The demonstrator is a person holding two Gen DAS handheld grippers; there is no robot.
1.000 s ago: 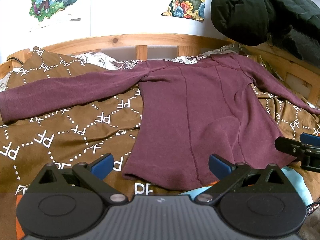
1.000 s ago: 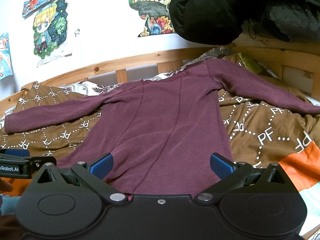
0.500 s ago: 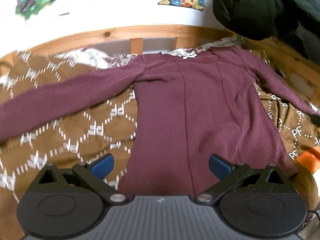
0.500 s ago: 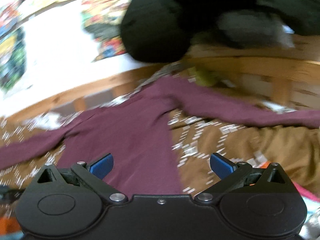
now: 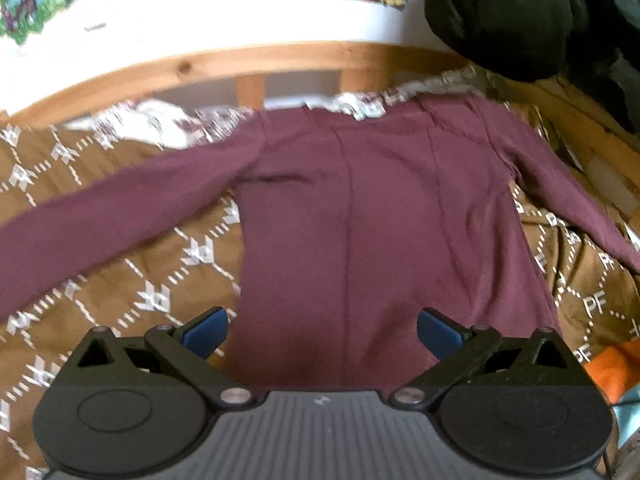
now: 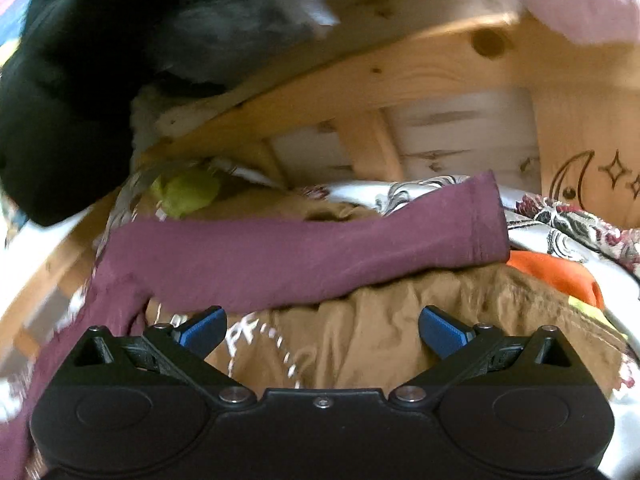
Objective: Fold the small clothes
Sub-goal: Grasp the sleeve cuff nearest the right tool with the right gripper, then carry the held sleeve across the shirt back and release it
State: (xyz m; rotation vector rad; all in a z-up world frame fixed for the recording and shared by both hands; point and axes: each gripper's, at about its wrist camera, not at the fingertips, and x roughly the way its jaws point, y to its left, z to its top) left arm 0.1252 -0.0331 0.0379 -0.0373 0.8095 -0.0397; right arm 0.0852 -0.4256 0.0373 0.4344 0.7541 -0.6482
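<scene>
1. The left gripper (image 5: 322, 326) has its jaws spread wide and grips nothing. It hangs over the lower body of the maroon long-sleeved top (image 5: 360, 220), near the hem, which the gripper's own housing hides. A blind pinch there could, I judge, catch one layer only, or take up the bedspread as well.

2. The right gripper (image 6: 322, 326) is likewise wide open and empty, over the rumpled brown "PF" bedspread (image 6: 360, 328) just short of the top's right sleeve (image 6: 304, 256). The bedspread is soft and creased, so closing low risks grabbing it together with the sleeve and dragging the whole top askew.

3. The top lies flat, face up on the bedspread, with its neck towards the wooden headboard rail (image 5: 248, 64) and both sleeves spread out to the sides. The left sleeve (image 5: 100, 220) runs far towards the left edge of the bed. A one-sided pull may slide the body and spoil the fold line.

4. The right cuff (image 6: 486, 220) rests on a raised ridge of bedding near the wooden side rail (image 6: 380, 76). Both views are blurred, so an aim taken now may miss.

5. A dark jacket (image 5: 520, 16) hangs above the far corner and could snag a lifted sleeve.
</scene>
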